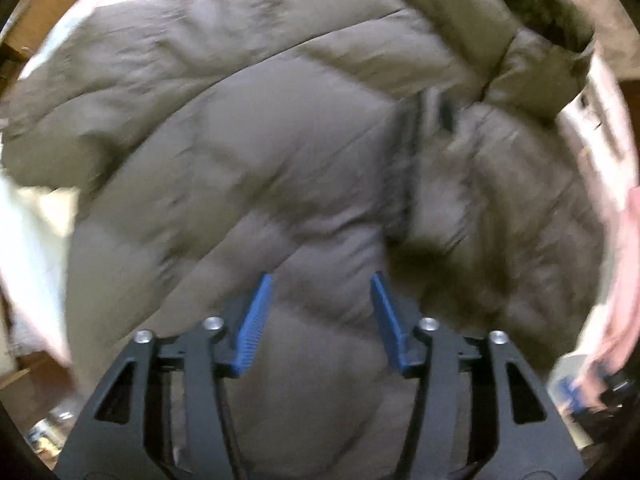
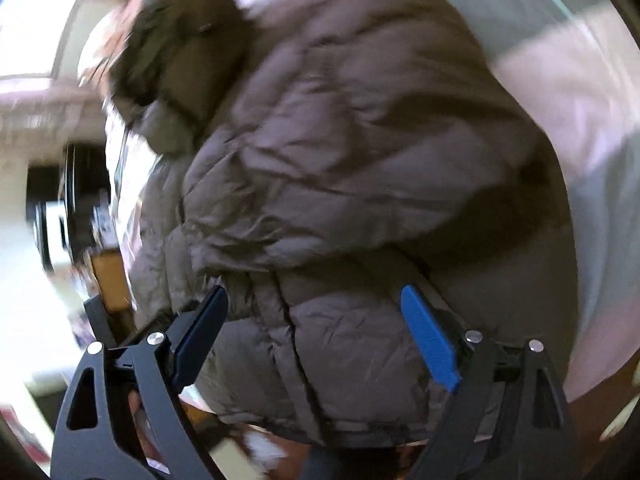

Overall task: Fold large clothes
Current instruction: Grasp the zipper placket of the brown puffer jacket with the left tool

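A big brown-grey puffer jacket [image 1: 260,152] fills the left wrist view, lying on a pale pink bed cover [image 1: 600,128], with its darker hood [image 1: 532,12] at the upper right. My left gripper [image 1: 321,280] points straight down over the jacket's quilted body, its blue pads apart and nothing between them. In the right wrist view the same jacket [image 2: 340,152] lies with its hood [image 2: 176,52] at the upper left and a folded part across the middle. My right gripper [image 2: 314,292] stands wide open above the hem, holding nothing. Both pictures are blurred.
The pink cover [image 2: 580,92] shows to the right of the jacket. Cardboard boxes [image 1: 36,20] stand beyond the bed's edge at the upper left. Clutter and a brown box [image 2: 112,276] lie off the bed's left side. The other gripper's blue pad [image 1: 568,392] shows at the lower right.
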`<state>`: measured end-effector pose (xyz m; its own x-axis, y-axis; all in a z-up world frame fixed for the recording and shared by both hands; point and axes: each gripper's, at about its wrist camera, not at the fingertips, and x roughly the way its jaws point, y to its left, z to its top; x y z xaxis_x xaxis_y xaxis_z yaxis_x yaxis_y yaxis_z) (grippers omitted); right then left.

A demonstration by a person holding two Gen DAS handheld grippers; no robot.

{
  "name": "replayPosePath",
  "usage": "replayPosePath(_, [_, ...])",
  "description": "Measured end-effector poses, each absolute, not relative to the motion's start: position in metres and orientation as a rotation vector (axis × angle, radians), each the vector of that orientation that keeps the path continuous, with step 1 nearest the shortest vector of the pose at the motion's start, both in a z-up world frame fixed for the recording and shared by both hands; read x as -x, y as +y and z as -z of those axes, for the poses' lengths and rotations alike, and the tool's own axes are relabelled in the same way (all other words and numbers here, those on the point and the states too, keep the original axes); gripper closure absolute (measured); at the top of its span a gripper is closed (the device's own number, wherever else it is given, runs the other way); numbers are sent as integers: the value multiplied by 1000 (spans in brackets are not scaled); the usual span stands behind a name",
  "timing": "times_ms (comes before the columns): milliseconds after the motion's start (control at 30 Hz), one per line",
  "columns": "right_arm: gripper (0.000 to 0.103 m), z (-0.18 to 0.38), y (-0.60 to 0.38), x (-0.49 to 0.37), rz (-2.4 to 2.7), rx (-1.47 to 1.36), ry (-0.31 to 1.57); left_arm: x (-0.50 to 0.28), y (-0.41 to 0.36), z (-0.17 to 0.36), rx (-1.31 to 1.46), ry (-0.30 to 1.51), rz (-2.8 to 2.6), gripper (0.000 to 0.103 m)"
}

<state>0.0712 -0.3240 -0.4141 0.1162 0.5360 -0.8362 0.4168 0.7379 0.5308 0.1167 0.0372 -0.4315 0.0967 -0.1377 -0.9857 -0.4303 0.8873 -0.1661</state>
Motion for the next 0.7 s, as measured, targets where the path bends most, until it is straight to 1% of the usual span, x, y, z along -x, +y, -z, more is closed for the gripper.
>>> replayPosePath(33, [14, 421, -328, -70, -78, -836, 1504, -130, 36, 432, 505, 1442, -201, 29])
replayPosePath(67, [14, 426, -331, -71, -58, -855, 1501, -138, 35, 432, 516, 1421, -190, 26])
replayPosePath(100, [14, 433, -337, -72, -37, -877, 1499, -151, 32, 434, 525, 1402, -174, 29])
replayPosePath(133, [14, 437, -341, -73, -26, -893, 1498, -161, 16, 422, 540, 1402, -145, 33])
replayPosePath(167, [14, 444, -344, -75, -17, -914, 1496, -173, 10, 430, 579, 1422, -80, 57])
replayPosePath(200, [15, 448, -346, -76, -11, -932, 1496, -184, 0, 442, 598, 1457, -44, 78])
replayPosePath(267, [15, 464, -352, -81, 8, -1000, 1496, -191, -13, 460, 624, 1525, -43, 90])
replayPosePath(300, [15, 473, -354, -83, 16, -1036, 1496, -193, -13, 468, 664, 1527, -42, 94])
replayPosePath(333, [29, 482, -358, -86, 30, -1090, 1490, -190, -12, 473, 686, 1528, -35, 95])
replayPosePath(367, [46, 488, -360, -88, 34, -1133, 1476, -193, -13, 473, 689, 1527, -27, 96])
replayPosePath(400, [84, 493, -363, -91, 31, -1172, 1460, -192, -8, 471, 686, 1523, -20, 97])
replayPosePath(433, [96, 499, -366, -94, 44, -1198, 1450, -196, -8, 469, 686, 1517, -4, 97])
replayPosePath(500, [99, 492, -380, -95, 94, -1254, 1355, -204, -22, 469, 697, 1512, 43, 97])
replayPosePath(567, [99, 466, -403, -95, 182, -1180, 1234, -210, -33, 467, 676, 1505, 100, 97])
replayPosePath(600, [99, 458, -409, -94, 212, -1143, 1210, -215, -46, 465, 648, 1511, 140, 97])
replayPosePath(633, [98, 454, -417, -92, 255, -1098, 1211, -215, -56, 467, 608, 1523, 135, 97])
replayPosePath(667, [96, 459, -419, -93, 249, -1073, 1266, -214, -63, 471, 555, 1536, 108, 97])
replayPosePath(700, [85, 469, -417, -95, 205, -1044, 1378, -206, -63, 474, 520, 1540, 78, 97])
